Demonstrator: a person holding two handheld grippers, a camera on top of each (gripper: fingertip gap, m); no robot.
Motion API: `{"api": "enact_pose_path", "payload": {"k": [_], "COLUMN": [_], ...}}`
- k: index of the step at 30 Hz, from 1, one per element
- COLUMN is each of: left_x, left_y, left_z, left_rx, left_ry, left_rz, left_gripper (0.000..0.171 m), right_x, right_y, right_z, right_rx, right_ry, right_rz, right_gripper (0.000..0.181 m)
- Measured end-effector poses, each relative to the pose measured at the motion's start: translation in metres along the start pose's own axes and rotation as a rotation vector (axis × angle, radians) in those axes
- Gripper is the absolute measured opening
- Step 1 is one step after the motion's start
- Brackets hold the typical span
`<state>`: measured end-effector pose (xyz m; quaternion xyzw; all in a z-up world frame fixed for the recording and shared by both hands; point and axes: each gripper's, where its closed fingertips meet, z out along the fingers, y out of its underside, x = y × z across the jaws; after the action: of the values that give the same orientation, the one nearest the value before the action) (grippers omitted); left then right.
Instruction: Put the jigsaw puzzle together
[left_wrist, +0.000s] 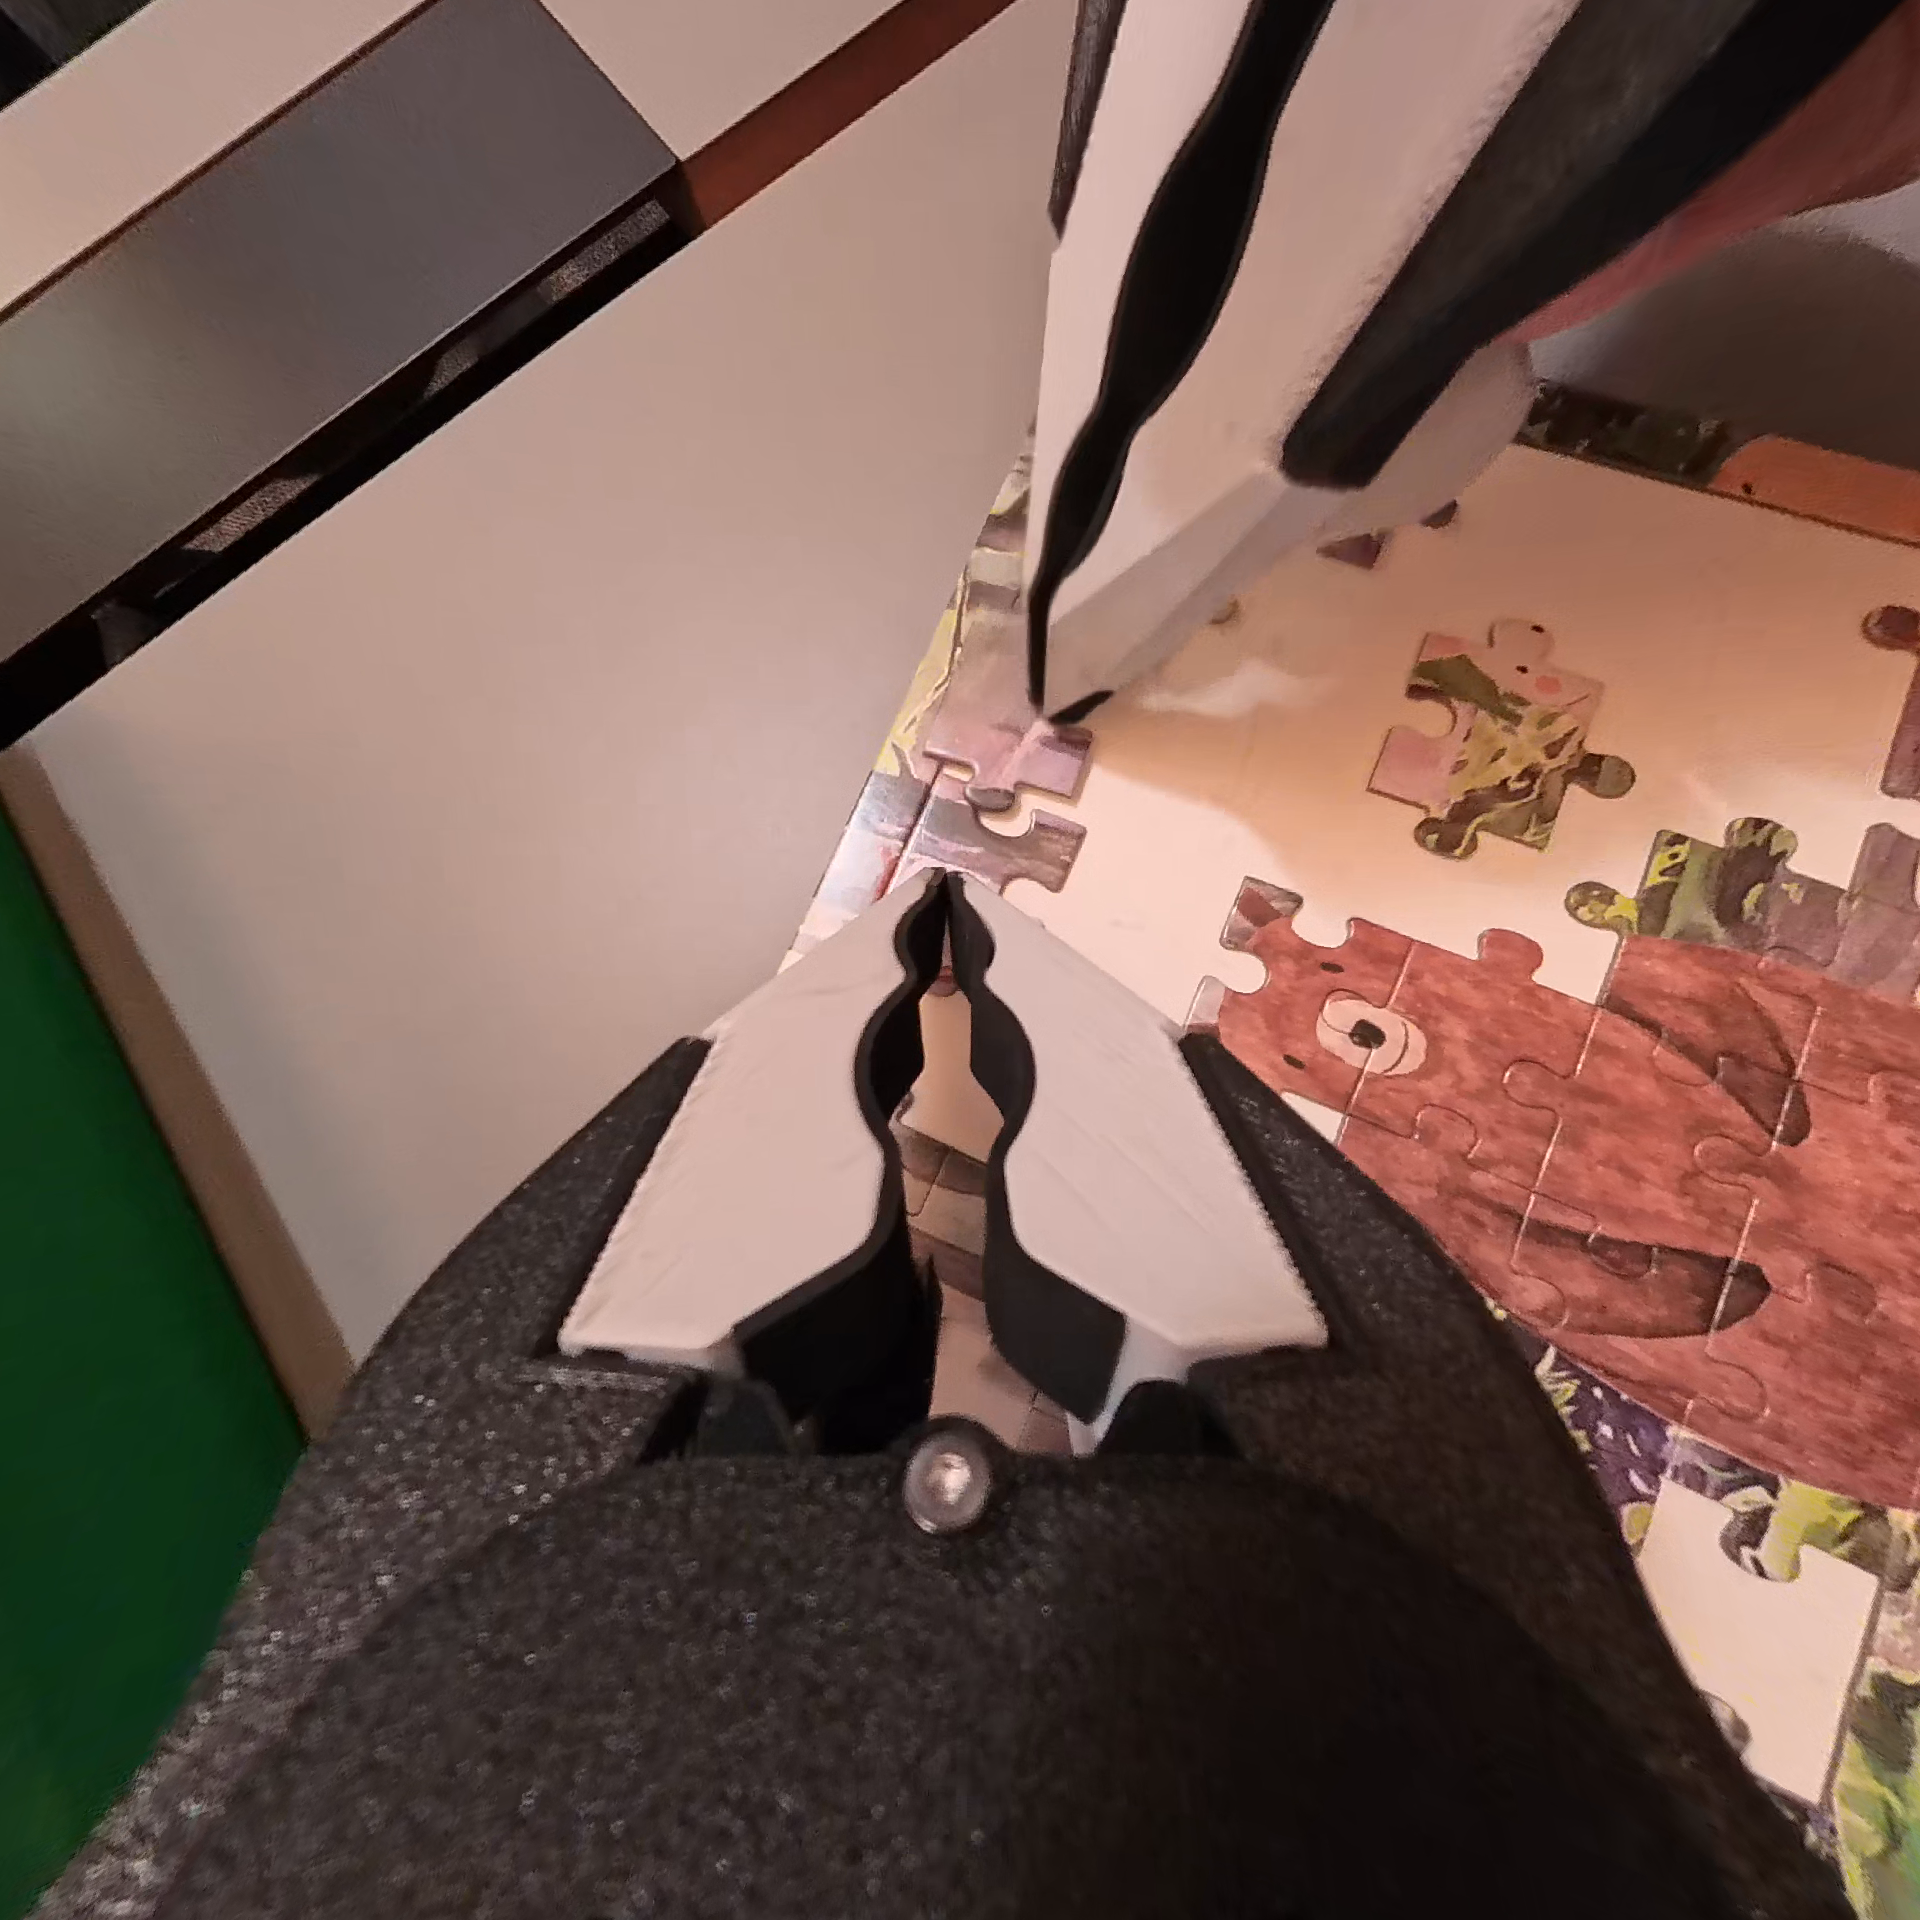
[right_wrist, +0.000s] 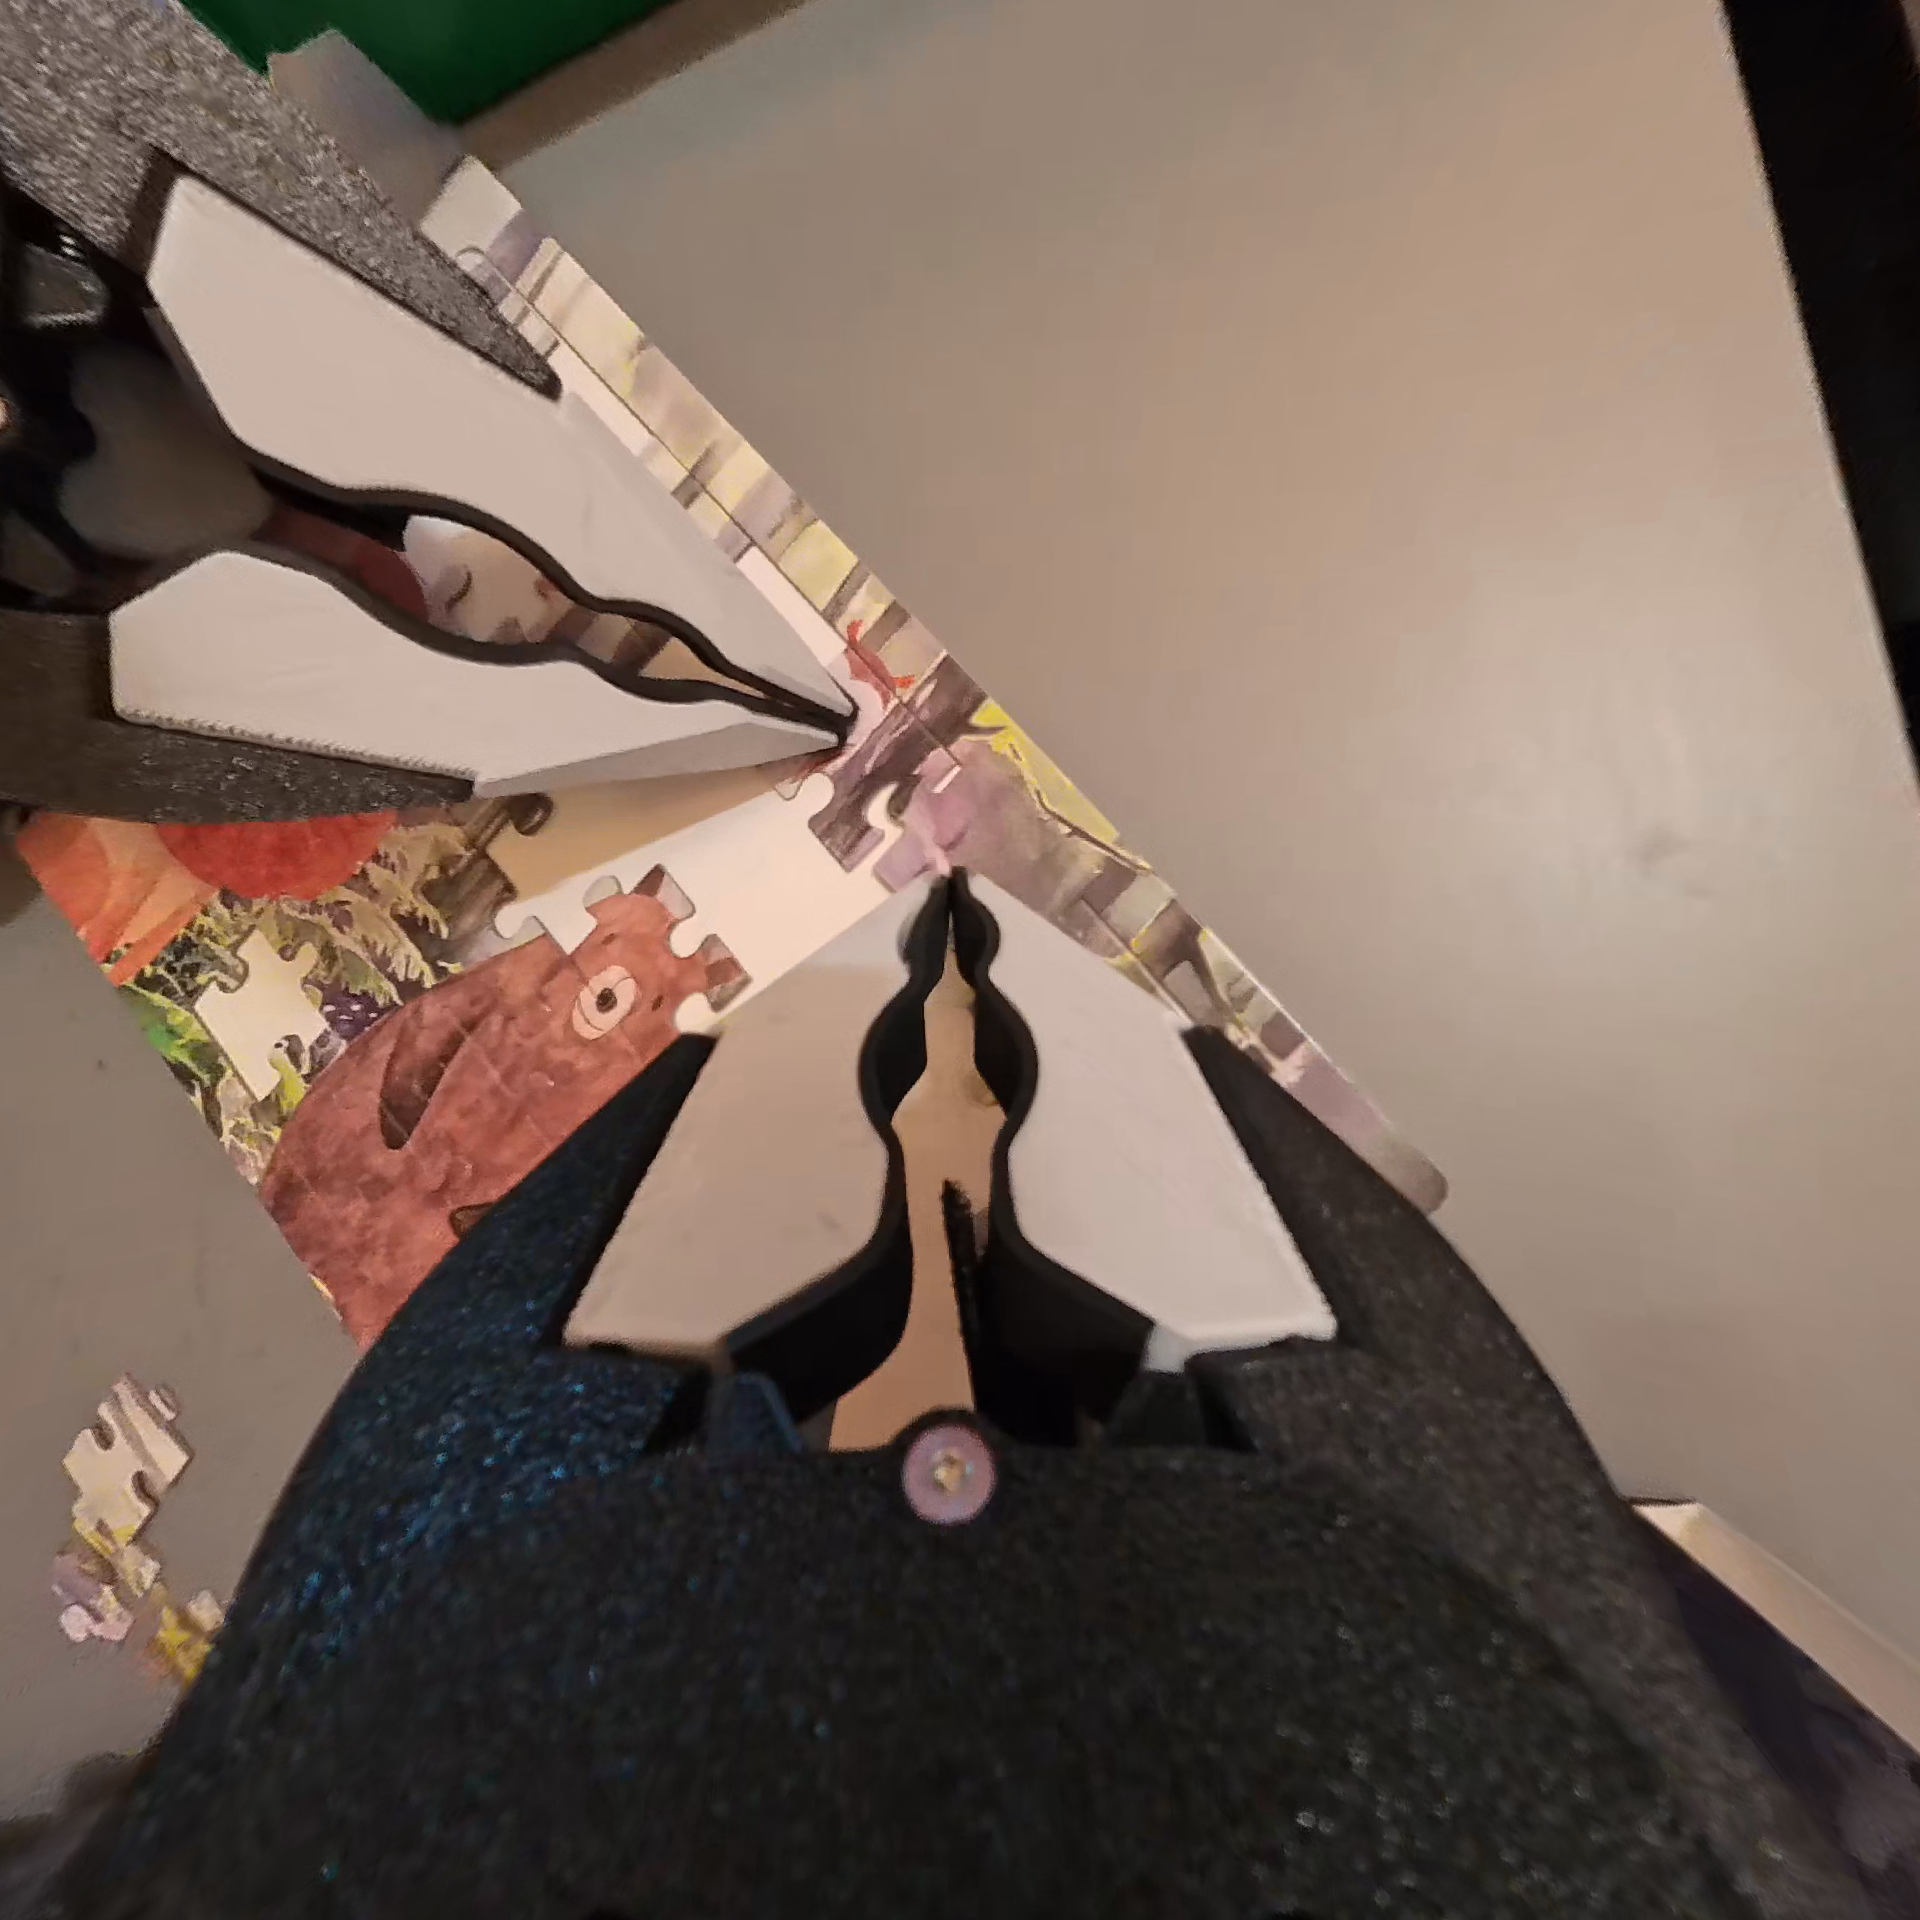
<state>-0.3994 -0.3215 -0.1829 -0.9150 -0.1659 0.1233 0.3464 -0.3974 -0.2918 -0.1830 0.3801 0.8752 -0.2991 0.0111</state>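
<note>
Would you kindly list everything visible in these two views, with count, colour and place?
Puzzle: one, part-built, brown bear picture, on the table.
Edge pieces: two, purple-grey, joined at the puzzle's border, under both gripper tips.
Loose piece: one, green-pink, lying in the unfilled middle.
Spare pieces: a few, pale purple, off the puzzle on the table.
Table: one, white.
Left gripper: one, white-black, jaws shut.
Right gripper: one, white-black, jaws shut.

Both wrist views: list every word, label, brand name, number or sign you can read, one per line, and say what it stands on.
None: no writing, number or sign shows in either view.
The jigsaw puzzle carries only pictures, among them a brown bear.
The loose piece shows only painted leaves.
The left tongs, right tongs and table bear no markings.
</note>
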Motion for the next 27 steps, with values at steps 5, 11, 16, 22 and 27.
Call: {"api": "enact_pose_path", "payload": {"k": [5,11,16,22,27], "left_x": [0.000,0.000,0.000,0.000,0.000], "left_y": [0.000,0.000,0.000,0.001,0.001], "left_z": [0.000,0.000,0.000,0.000,0.000], "left_rx": [-0.001,0.009,0.010,0.015,0.020], "left_ry": [-0.024,-0.011,-0.016,-0.007,-0.003], "left_rz": [0.029,0.015,0.016,0.007,-0.002], "left_gripper": [0.000,0.000,0.000,0.000,0.000], "right_x": [-0.005,0.003,0.013,0.008,-0.003], "right_y": [0.006,-0.016,-0.003,0.001,-0.008], "right_z": [-0.001,-0.008,-0.002,-0.001,-0.005], "right_rx": [-0.048,0.070,-0.014,-0.060,-0.042], "right_ry": [-0.010,0.049,0.107,0.098,0.089], "right_rz": [0.014,0.005,0.041,0.139,0.049], "right_gripper": [0.000,0.000,0.000,0.000,0.000]}}
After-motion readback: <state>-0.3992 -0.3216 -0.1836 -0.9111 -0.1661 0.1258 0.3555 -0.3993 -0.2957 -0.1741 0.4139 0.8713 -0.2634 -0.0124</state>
